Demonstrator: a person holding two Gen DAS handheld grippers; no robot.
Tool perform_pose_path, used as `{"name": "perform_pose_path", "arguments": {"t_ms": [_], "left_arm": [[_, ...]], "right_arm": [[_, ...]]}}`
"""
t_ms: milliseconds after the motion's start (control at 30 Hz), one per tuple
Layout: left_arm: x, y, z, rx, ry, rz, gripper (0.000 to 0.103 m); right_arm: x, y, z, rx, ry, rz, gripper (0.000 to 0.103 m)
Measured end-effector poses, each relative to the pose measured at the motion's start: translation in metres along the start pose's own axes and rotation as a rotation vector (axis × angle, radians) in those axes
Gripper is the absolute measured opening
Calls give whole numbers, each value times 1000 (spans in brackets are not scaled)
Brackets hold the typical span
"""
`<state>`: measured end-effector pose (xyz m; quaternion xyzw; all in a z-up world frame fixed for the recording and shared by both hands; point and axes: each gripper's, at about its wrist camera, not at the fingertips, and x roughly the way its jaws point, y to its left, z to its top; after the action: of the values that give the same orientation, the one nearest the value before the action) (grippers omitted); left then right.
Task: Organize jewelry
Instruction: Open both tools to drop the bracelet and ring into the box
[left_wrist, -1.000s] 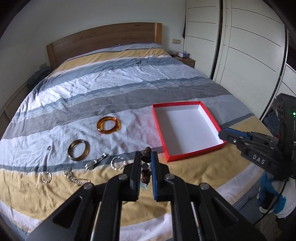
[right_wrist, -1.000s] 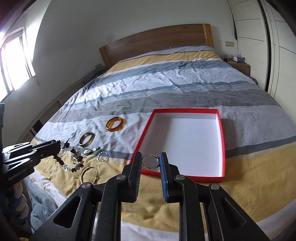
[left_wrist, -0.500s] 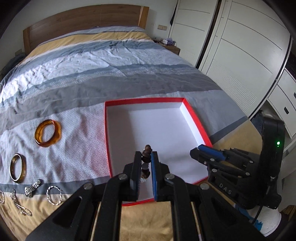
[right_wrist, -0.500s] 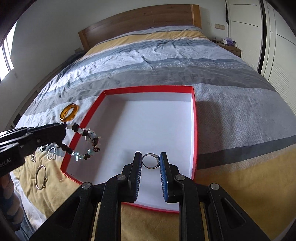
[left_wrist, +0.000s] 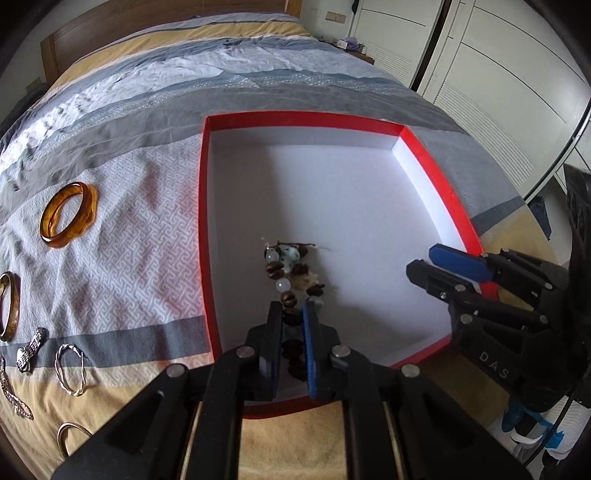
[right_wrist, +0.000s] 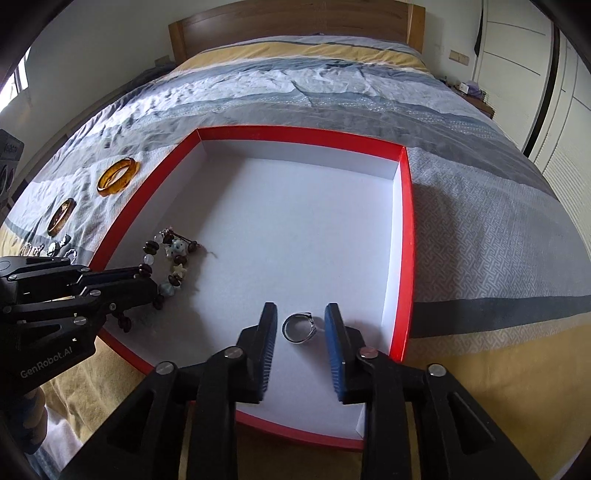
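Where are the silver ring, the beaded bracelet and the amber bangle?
silver ring (right_wrist: 299, 328): right wrist view, on its band.
beaded bracelet (left_wrist: 291, 266): left wrist view, on its beads.
amber bangle (left_wrist: 68, 214): left wrist view, on its rim.

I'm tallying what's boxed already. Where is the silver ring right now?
In the right wrist view, the silver ring lies on the red box's white floor, between the open right gripper's fingers.

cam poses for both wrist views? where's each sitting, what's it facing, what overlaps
Left wrist: above the red box near-left edge, facing the headboard; left gripper fingers pinch the beaded bracelet; right gripper enters at right.
Right wrist: above the box's near-right edge, same heading; fingers apart around a silver ring on the box floor.
Shared: box, bracelet, amber bangle, bed.
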<state>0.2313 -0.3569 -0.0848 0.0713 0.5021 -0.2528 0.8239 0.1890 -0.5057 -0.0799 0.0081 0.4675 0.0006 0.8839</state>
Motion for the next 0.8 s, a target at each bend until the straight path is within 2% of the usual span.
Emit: {"name": "perform_pose_path", "arguments": {"t_ms": [133, 400, 633, 800], "left_arm": [[-12, 1, -1, -8, -20, -4, 23], [-71, 14, -13, -58, -93, -21, 23], [-134, 37, -55, -61, -98, 55, 23], [-188, 68, -93, -91, -143, 133, 23]], "right_arm": [[-9, 1, 1, 1, -7, -5, 42], [-61, 5, 1, 16, -62, -18, 42], [-120, 36, -10, 14, -119, 38, 42], [-155, 68, -22, 8, -152, 88, 42]]}}
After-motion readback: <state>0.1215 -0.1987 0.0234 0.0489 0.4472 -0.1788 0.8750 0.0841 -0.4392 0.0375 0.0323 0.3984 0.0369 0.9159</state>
